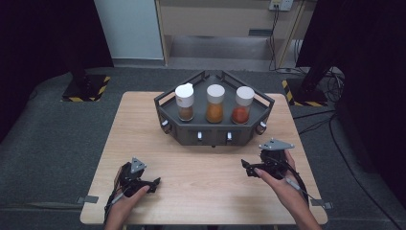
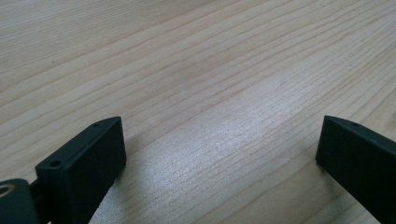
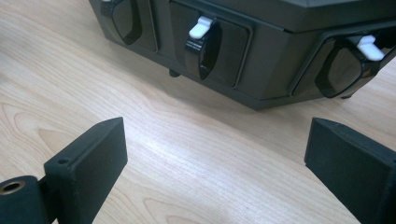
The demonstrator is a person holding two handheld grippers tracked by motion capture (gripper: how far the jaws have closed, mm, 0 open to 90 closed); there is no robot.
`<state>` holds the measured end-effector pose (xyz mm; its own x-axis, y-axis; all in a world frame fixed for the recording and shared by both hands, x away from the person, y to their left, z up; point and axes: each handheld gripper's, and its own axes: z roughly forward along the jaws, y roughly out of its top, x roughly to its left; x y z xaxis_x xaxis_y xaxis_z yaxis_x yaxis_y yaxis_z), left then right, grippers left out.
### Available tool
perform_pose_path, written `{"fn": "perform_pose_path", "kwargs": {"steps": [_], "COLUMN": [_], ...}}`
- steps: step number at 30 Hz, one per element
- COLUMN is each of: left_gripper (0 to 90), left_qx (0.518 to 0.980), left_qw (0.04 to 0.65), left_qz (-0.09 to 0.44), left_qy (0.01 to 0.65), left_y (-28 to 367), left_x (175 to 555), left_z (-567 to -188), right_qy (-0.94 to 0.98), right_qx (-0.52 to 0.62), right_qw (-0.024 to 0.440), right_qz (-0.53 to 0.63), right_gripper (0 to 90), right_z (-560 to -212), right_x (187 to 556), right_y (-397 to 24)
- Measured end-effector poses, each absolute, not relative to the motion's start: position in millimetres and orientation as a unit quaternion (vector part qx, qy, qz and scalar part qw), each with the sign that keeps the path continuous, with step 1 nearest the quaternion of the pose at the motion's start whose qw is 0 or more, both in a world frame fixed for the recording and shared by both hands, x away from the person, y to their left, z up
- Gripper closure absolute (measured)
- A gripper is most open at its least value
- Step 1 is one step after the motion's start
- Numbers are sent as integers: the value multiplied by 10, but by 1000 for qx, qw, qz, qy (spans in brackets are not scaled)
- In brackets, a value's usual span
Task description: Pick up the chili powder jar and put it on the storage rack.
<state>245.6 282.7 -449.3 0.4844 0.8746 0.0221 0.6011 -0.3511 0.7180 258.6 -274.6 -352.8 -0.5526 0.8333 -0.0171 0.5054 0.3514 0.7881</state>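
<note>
High view | left gripper (image 1: pixel 154 183) at 7 o'clock, jaws wide, empty, parked on table (image 1: pixel 206 187) | rack (image 1: pixel 214 125) at 12 o'clock keeps three spice jars upright | right gripper (image 1: pixel 245 166) at 4 o'clock, jaws spread, nothing held, apparently lining up with rack's front levers (image 3: pixel 201 27)

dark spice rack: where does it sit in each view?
High view: dark spice rack at table centre-back, holding three white-capped jars.
Right gripper view: rack's front wall along the top, with white-tipped levers, beyond the open right tongs.
Left gripper view: not in it; bare wood between the open left tongs.
Shared landmark: the light wooden table.
</note>
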Motion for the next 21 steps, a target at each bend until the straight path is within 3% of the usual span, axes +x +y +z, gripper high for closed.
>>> {"fn": "perform_pose_path", "kwargs": {"steps": [21], "left_gripper": [0], "left_qx": [795], "left_qw": [331], "left_qz": [207], "left_qy": [465], "left_y": [2825], "left_x": [2454], "left_z": [-4493], "right_qy": [786], "right_qx": [433], "right_qw": [212], "right_qz": [387], "right_gripper": [58], "right_z": [-3859], "right_x": [2460], "right_y": [-2743]}}
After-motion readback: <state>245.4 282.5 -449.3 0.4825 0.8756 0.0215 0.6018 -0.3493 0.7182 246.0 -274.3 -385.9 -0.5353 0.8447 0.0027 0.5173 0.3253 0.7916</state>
